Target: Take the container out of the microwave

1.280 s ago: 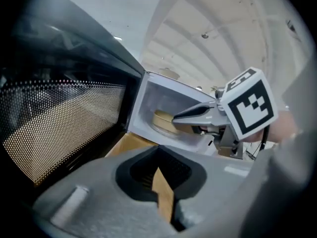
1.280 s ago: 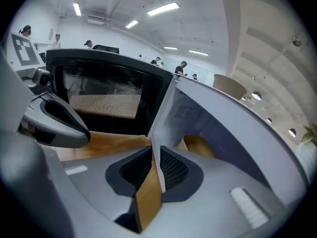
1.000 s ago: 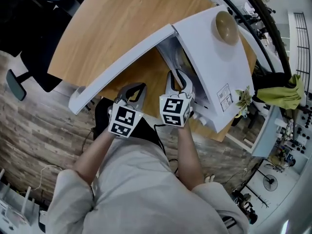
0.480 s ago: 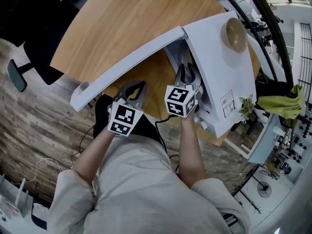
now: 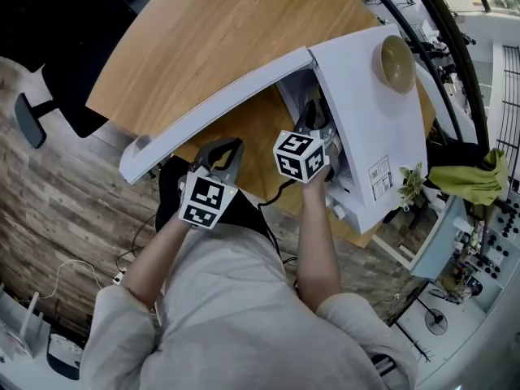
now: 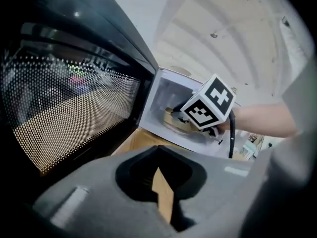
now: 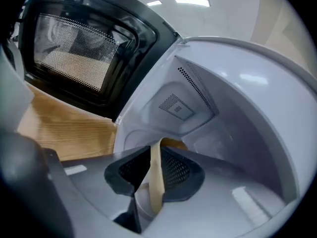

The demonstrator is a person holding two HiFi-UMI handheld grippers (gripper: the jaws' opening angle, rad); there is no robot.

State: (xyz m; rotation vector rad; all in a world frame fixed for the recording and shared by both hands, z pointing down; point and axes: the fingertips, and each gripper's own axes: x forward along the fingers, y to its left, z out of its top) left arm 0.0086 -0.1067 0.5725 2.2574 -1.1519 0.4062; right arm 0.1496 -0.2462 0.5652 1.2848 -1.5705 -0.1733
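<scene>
A white microwave (image 5: 366, 120) stands on the wooden table (image 5: 219, 23) with its door (image 5: 219, 104) swung open to the left. Inside lies a tan container (image 7: 172, 143), also seen in the left gripper view (image 6: 171, 118). My right gripper (image 5: 314, 119) reaches into the cavity. Its jaws (image 7: 154, 155) have just closed a little and hold the container's thin rim between them. My left gripper (image 5: 230, 146) hovers over the table edge in front of the door, shut and with nothing in it (image 6: 157, 165).
A tan bowl (image 5: 396, 62) sits on top of the microwave. The door's mesh window (image 6: 74, 108) is close on the left gripper's left. A black office chair (image 5: 57, 96) stands on the wood floor at the left; shelves and cables lie to the right.
The right gripper has moved deeper into the microwave cavity and rolled somewhat. The left gripper has stayed where it was.
</scene>
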